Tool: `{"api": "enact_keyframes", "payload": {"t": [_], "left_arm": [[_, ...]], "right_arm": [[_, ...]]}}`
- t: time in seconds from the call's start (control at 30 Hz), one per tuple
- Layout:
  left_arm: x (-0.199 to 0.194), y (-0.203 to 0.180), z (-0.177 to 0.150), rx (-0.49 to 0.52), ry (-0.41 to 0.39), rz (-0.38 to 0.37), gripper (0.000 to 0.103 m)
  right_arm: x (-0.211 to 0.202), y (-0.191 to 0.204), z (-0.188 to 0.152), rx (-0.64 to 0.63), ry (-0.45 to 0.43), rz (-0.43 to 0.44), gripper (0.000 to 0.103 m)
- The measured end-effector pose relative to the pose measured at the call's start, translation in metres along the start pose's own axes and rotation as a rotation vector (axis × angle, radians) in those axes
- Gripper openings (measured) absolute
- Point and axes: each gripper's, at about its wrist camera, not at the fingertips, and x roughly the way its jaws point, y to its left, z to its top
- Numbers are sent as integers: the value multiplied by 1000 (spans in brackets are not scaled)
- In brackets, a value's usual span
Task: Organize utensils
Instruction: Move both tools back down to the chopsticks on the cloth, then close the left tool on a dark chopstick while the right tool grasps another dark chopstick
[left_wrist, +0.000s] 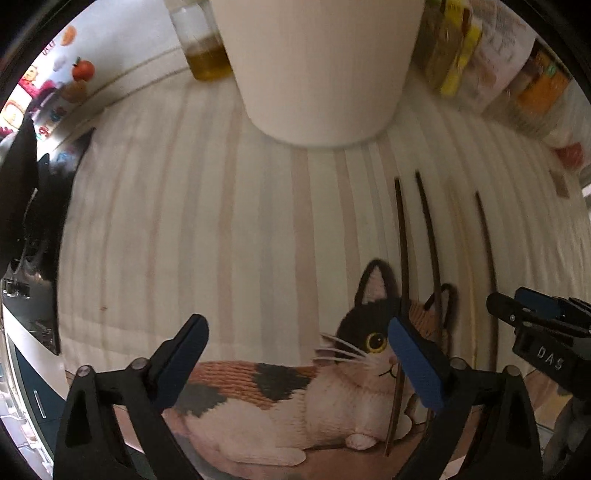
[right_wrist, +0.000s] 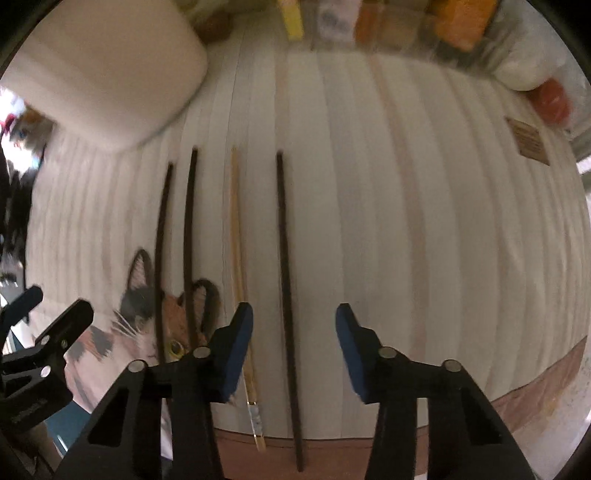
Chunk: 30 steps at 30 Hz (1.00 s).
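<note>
Both sets of jaws stood wide apart and held nothing. From the right wrist view, the right gripper (right_wrist: 294, 332) hung low over the striped cat mat (right_wrist: 424, 221), and the lone dark chopstick (right_wrist: 286, 295) ran straight up the frame through the gap between its fingers, nearer the left finger than the right. That lining-up looked deliberate: the fingers straddled the stick across its width, so closing would pinch it from both sides. Whether the pads were already down at mat level could not be told.

Just left of it lay a pale bamboo chopstick (right_wrist: 238, 236), partly hidden by the left finger, and further left two more dark chopsticks (right_wrist: 190, 229) side by side, crossing the cat's ears. All four lay roughly parallel, apart from one another.

A white cup (right_wrist: 107, 74) stood at the upper left of that view, probably where the sticks belonged.

In the left wrist view, the left gripper (left_wrist: 297, 343) hovered over the printed cat, with no chopstick between its fingers; it seemed to be waiting near the cup (left_wrist: 317, 66) at top centre
</note>
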Motion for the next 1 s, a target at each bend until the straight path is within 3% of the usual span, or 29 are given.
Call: {"api": "enact_keyframes", "payload": {"t": [0.07, 0.13, 0.17, 0.3, 0.37, 0.43, 0.53, 0.57, 0.87, 1.0], "left_arm": [[7, -5, -4, 10, 19, -30, 89], [11, -13, -7, 29, 35, -57, 82], [12, -17, -8, 38, 38, -68, 79], [16, -38, -13, 90, 48, -97, 67], [21, -46, -14, 110, 60, -100, 45], [24, -51, -15, 118, 69, -108, 38], [22, -56, -15, 134, 44, -94, 9], [22, -56, -15, 133, 48, -92, 5], [24, 12, -24, 48, 73, -73, 4], [27, 27, -19, 10, 93, -113, 7]], "right_arm": [[3, 3, -4, -21, -3, -22, 32], [6, 1, -11, -39, -13, -68, 9], [7, -3, -14, -38, -14, -76, 6], [9, -22, -27, -12, 0, -71, 6], [11, -34, -32, 1, 8, -72, 6], [12, -40, -36, 10, 13, -71, 6], [13, -48, -37, 20, 18, -61, 6], [14, -50, -39, 20, 19, -62, 6], [9, -67, -17, 41, 36, -19, 6], [11, -78, 0, 42, 89, -3, 6]]}}
